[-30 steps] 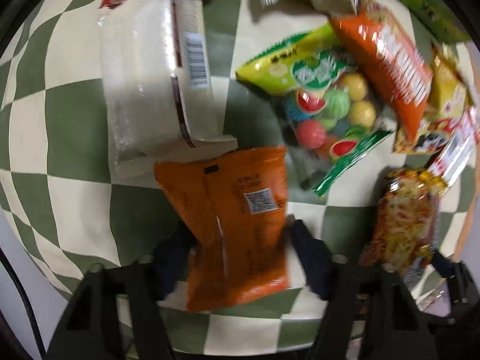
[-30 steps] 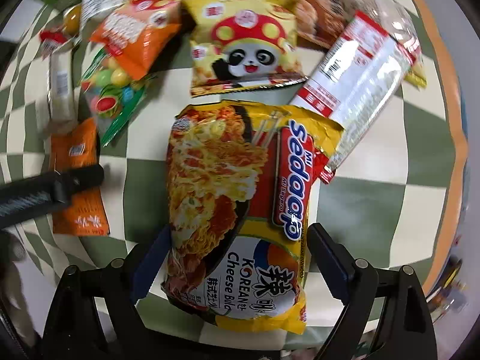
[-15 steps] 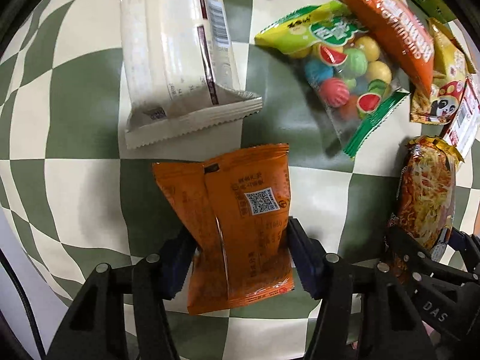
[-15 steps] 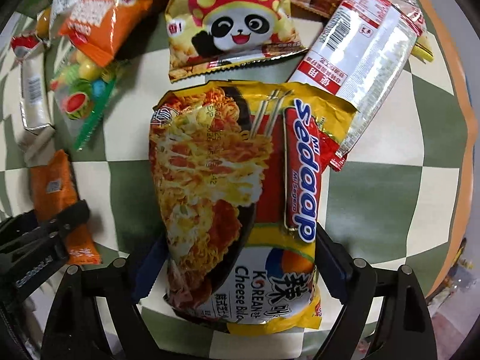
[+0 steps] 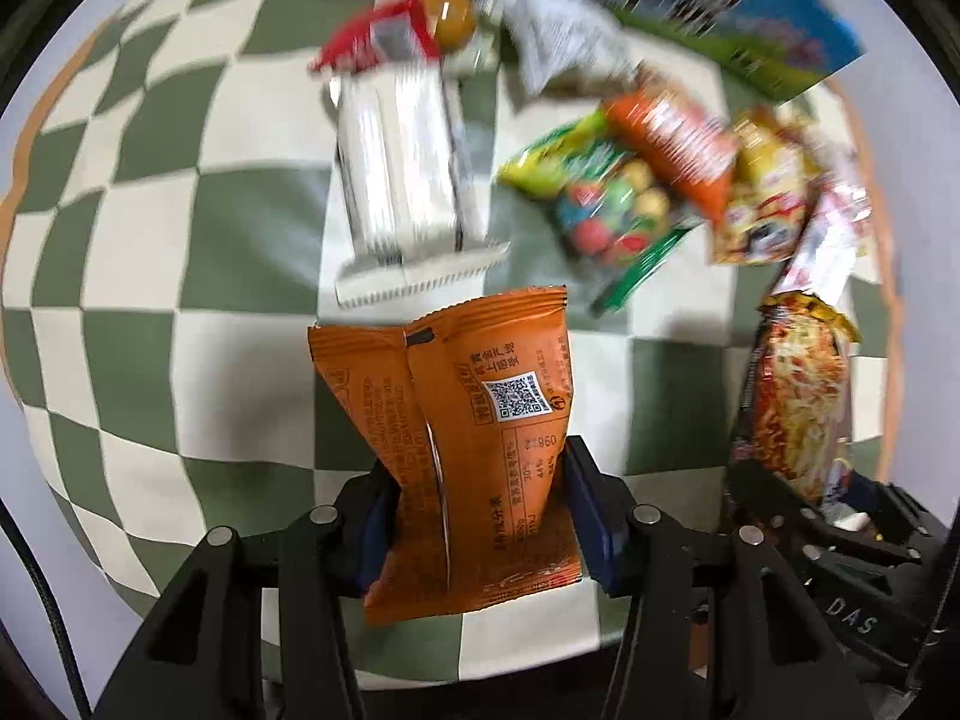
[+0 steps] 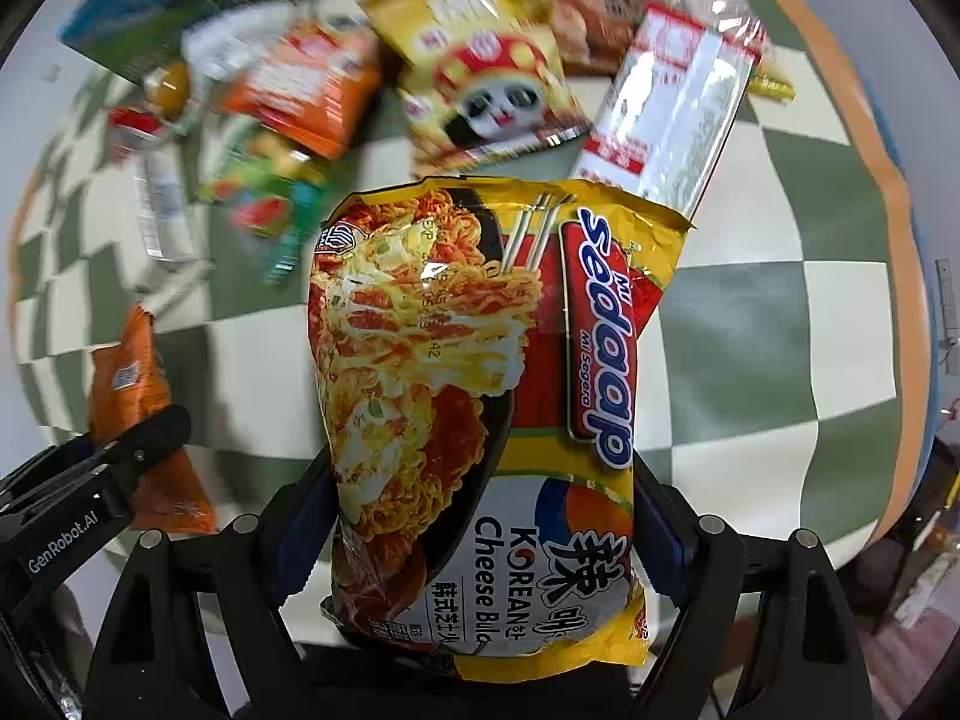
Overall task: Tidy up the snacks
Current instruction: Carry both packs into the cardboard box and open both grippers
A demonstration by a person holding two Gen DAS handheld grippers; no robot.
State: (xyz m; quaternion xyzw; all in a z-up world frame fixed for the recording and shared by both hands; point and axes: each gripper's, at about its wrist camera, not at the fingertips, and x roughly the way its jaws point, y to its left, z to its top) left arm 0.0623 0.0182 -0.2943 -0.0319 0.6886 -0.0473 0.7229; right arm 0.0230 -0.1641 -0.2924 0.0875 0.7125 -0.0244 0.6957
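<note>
Left gripper (image 5: 480,516): in the left wrist view its jaws have just been closing and now clamp the orange sachet (image 5: 462,438) at its waist, both blue pads pressed into the crumpled foil.
Orange sachet: one, printed back up, hanging over the checked cloth (image 5: 150,240) with its lower edge seemingly clear of it.
Step, left side: pick-up made and lift under way, by my reading.
Loose snacks, left view: one white wafer pack (image 5: 402,180); one candy bag (image 5: 606,210) of coloured balls; one orange chip bag (image 5: 678,144) overlapping it. The rest is too blurred to count.
Green-blue box (image 5: 720,18): one, at the far edge of the cloth.

Right gripper (image 6: 474,534): in the right wrist view the jaws have just been narrowing and stand wide on the noodle packet (image 6: 474,396), pads against both its sides.
Noodle packet: one, face up, held above the cloth.
Loose snacks, right view: one panda bag (image 6: 486,72); one red-and-clear sleeve (image 6: 672,114) just beside the noodle packet's top corner.
Next move: probably carrying each pack to its group; it calls for a firm hold, since both wrappers are slick, and clearance over the pile.
</note>
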